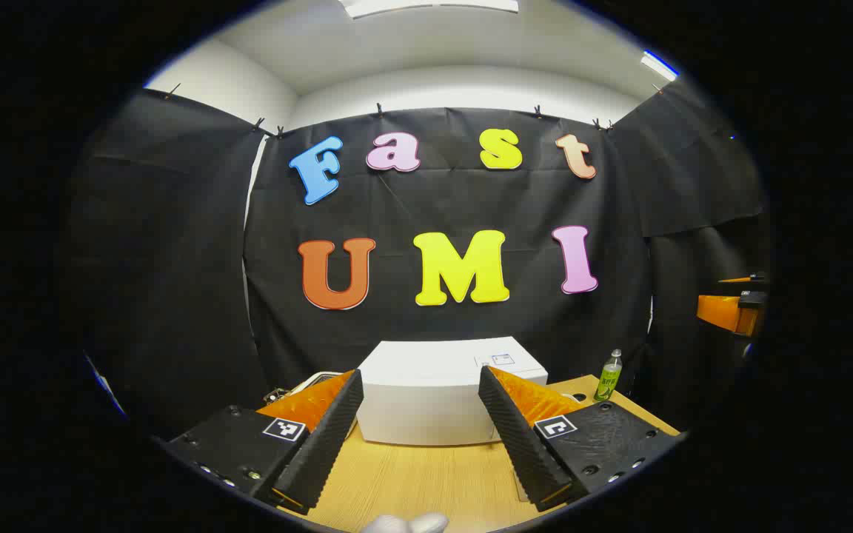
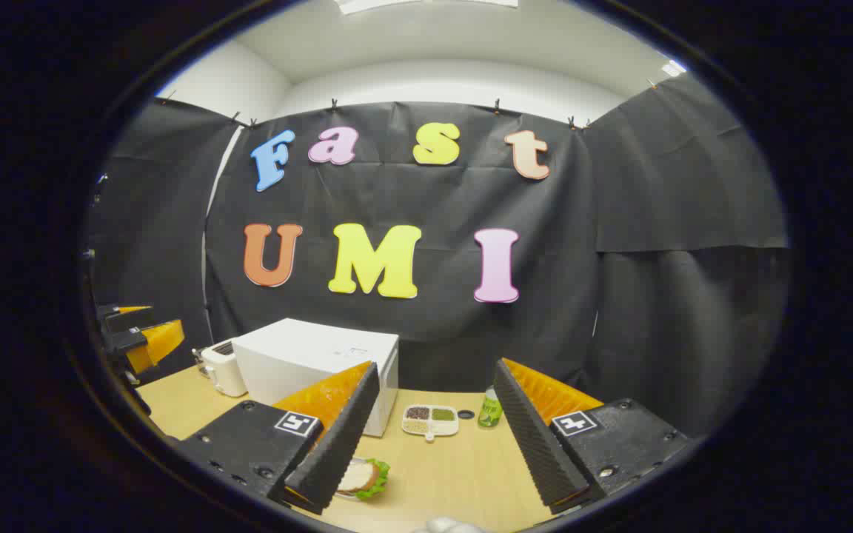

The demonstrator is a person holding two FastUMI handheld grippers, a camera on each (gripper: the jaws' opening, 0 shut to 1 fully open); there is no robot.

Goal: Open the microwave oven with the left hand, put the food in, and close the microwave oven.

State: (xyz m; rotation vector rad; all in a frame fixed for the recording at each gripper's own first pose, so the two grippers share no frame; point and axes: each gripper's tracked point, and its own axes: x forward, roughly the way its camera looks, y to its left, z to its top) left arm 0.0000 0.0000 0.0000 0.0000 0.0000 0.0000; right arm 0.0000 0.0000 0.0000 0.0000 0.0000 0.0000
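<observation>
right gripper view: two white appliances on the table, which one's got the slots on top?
The small white toaster, at the left end of the big white box-shaped microwave oven. Dark slots show on its top; the microwave's top is flat and plain.

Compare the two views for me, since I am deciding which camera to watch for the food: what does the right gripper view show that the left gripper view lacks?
Right gripper view alone: the sandwich low beside the right hand-held gripper, a divided dish of grains, a toaster beside the microwave, and the left hand-held gripper off at the left edge. Left gripper view alone: the left hand-held gripper up close, open, aimed at the microwave. Both share the closed white microwave, the green bottle and the wooden table.
</observation>
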